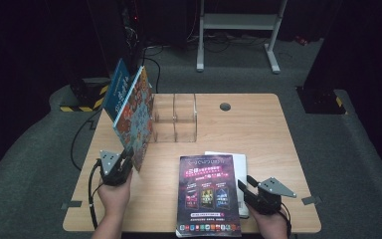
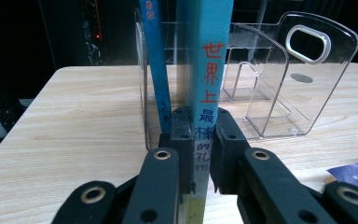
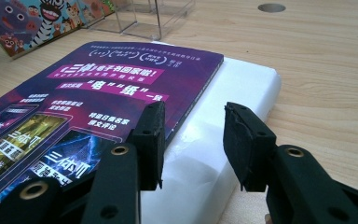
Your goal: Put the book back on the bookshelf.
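A colourful picture book (image 1: 135, 117) stands tilted on its edge at the table's left. My left gripper (image 1: 128, 155) is shut on its lower spine. In the left gripper view the pads of that gripper (image 2: 204, 135) press both sides of the teal spine (image 2: 212, 56) with red characters. A thinner blue book (image 2: 157, 70) leans just behind it. A purple magazine (image 1: 208, 194) lies flat over a white book (image 1: 242, 163) near the front edge. My right gripper (image 1: 244, 186) hovers open at their right edge. Its jaws (image 3: 193, 135) stand apart over the white book (image 3: 242, 93), beside the magazine (image 3: 98, 93).
A clear plastic file holder (image 1: 175, 117) with upright dividers stands mid-table, right of the standing books; its handle cutout (image 2: 307, 43) shows ahead of the left gripper. A round cable hole (image 1: 225, 106) sits at the far side. Bare wood lies to the right.
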The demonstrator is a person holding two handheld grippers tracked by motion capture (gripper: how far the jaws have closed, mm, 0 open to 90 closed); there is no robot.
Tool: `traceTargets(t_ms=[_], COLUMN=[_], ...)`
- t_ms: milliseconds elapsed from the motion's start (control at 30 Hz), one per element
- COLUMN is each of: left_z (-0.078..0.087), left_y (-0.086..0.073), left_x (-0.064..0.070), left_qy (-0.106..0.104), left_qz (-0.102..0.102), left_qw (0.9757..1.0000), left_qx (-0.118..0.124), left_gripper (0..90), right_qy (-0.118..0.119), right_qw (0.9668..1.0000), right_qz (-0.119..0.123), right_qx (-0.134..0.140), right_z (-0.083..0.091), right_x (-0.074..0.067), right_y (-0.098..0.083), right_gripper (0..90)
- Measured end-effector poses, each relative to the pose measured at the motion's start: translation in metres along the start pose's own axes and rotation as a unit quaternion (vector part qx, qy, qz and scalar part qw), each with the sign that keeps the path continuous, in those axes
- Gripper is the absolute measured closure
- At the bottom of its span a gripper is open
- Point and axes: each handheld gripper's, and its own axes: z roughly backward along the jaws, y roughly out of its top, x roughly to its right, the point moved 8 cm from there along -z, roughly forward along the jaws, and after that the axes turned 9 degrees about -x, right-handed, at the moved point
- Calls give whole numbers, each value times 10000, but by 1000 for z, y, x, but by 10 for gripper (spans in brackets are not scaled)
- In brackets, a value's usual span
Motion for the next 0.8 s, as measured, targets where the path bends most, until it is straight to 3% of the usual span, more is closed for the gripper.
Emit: traceTargets(t_ms=[800], left_z=[0], left_y=[-7], left_x=[10], left_qy=[-142], left_qz=[-162], left_qw=[9998], left_qx=[7], left_gripper=[781], right_qy=[3], right_qw=[10000], right_qz=[4], right_qx=[1], right_z=[0], right_x=[0], right_y=[0], right_gripper=[586])
